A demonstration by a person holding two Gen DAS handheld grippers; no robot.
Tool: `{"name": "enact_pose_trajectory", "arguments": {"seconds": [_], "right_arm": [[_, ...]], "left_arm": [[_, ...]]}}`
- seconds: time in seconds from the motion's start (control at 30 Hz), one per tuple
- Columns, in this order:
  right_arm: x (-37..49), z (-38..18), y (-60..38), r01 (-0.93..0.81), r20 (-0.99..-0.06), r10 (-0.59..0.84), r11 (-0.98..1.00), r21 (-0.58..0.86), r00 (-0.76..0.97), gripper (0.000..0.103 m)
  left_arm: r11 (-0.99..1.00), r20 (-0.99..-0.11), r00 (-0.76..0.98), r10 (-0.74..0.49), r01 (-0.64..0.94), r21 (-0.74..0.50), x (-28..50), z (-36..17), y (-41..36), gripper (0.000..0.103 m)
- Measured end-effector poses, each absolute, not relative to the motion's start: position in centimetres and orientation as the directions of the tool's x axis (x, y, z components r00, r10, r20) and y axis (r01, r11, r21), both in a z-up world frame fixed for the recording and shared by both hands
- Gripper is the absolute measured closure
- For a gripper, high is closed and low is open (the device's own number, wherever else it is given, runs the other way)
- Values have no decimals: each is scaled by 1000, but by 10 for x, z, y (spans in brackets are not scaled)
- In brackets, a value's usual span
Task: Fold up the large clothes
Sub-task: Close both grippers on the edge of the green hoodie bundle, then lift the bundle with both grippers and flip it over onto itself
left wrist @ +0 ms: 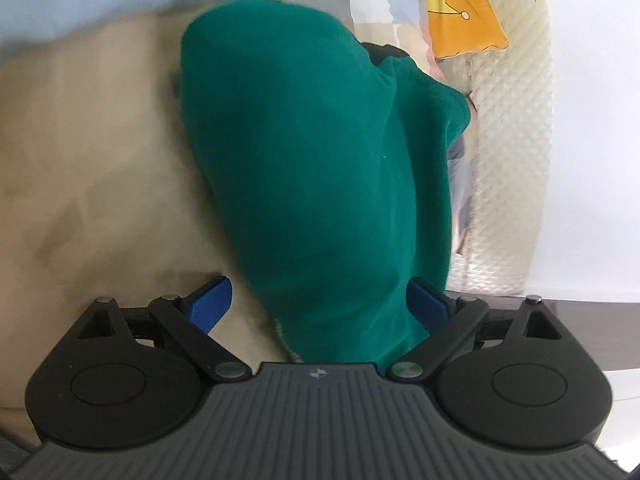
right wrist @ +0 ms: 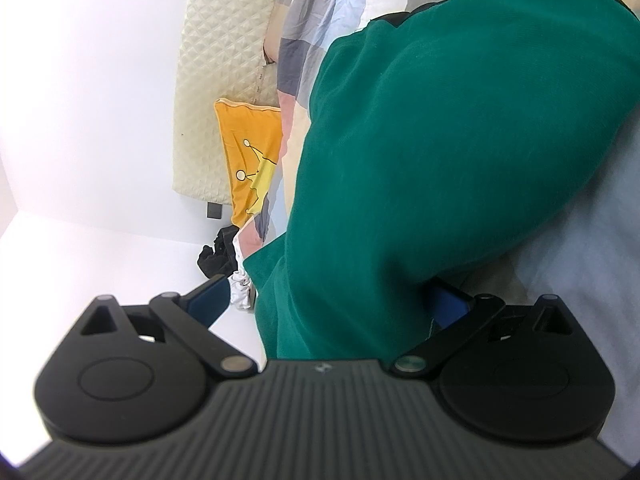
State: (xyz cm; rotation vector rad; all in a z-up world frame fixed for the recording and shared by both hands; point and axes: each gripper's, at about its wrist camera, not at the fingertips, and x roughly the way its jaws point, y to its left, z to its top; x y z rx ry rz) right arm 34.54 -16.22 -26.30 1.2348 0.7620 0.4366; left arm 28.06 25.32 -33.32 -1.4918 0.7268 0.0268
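Soft green knit garment (left wrist: 312, 168), bulging

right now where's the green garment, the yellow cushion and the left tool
green garment (left wrist: 312, 160), left wrist view, middle of the cloth
yellow cushion (right wrist: 250, 152), right wrist view, its printed face
left tool (left wrist: 318, 304), left wrist view, between its fingertips

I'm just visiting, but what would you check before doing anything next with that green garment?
1. Left claw around green garment: fingers spread wide, cloth between; pinch cannot tell.
2. Right claw: same; cannot tell.
3. Sharp picture: not ok, left view blurred.
4. Garment spread flat: not ok, bunched and hanging.
5. Yellow cushion apart from garment: ok.
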Motion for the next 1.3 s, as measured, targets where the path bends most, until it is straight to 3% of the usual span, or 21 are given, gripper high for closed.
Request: {"name": "enact_pose_trajectory", "arguments": {"seconds": [0.2,0.6,0.87,0.97,1.2,1.3], "right_arm": [[345,-262,-163,94,-280,674,299,950,684,0],[348,-264,-167,105,-275,676,282,954,683,0],[349,-266,-169,130,-292,672,281,951,681,0],[349,-269,-173,156,-309,655,283,946,689,0],[352,-278,-191,239,-364,582,283,929,727,0],[361,-278,-186,220,-365,604,302,927,709,0]], "left_arm": [[120,-460,773,-438,-456,-882,302,-340,249,7],[69,-459,813,-358,-467,-882,322,-336,258,9],[221,-531,788,-311,-483,-847,329,-311,252,44],[295,-537,794,-285,-461,-837,328,-296,247,52],[295,-495,815,-299,-415,-861,325,-287,251,54],[265,-489,816,-309,-419,-868,329,-288,252,48]]}}
